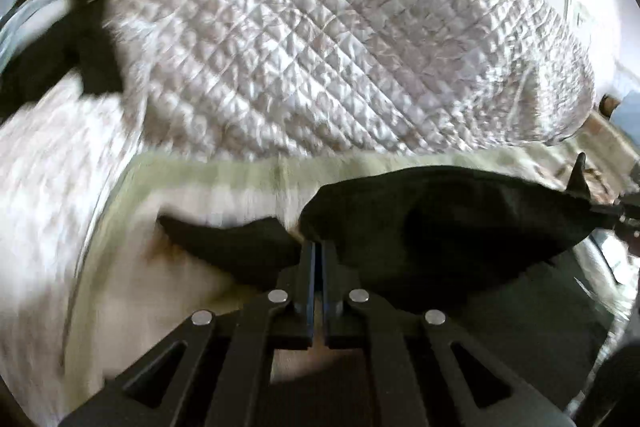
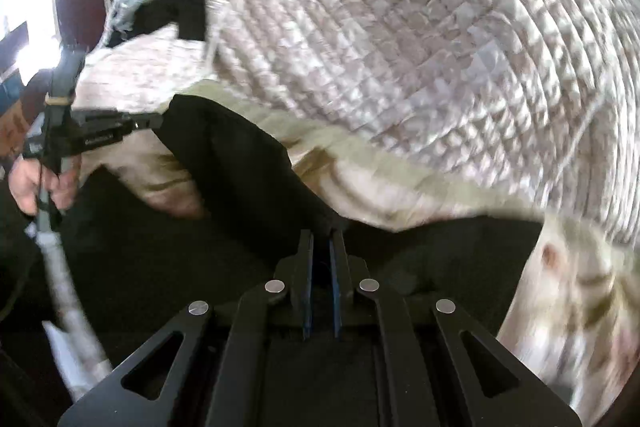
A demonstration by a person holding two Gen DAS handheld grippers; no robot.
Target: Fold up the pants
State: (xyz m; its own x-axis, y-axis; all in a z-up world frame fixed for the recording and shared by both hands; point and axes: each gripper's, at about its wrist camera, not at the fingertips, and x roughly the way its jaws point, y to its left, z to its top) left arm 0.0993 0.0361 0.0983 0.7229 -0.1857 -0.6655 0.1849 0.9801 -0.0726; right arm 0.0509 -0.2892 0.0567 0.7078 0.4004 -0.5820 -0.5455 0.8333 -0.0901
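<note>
Quilted bed (image 1: pixel 320 39) fills both views; black pants (image 1: pixel 440 223) hang off its near edge, strung between both tongs. Cloth looks soft, light, limp, sags mid-span. Left tongs (image 1: pixel 319 247) clamped on one edge, right tongs (image 2: pixel 321 239) pinch another; best held at edge corners, kept taut

We see black pants (image 1: pixel 440 219) below a white quilt (image 1: pixel 320 47) stitched in a diamond grid, its edge band (image 1: pixel 240 167) pale green.
</note>
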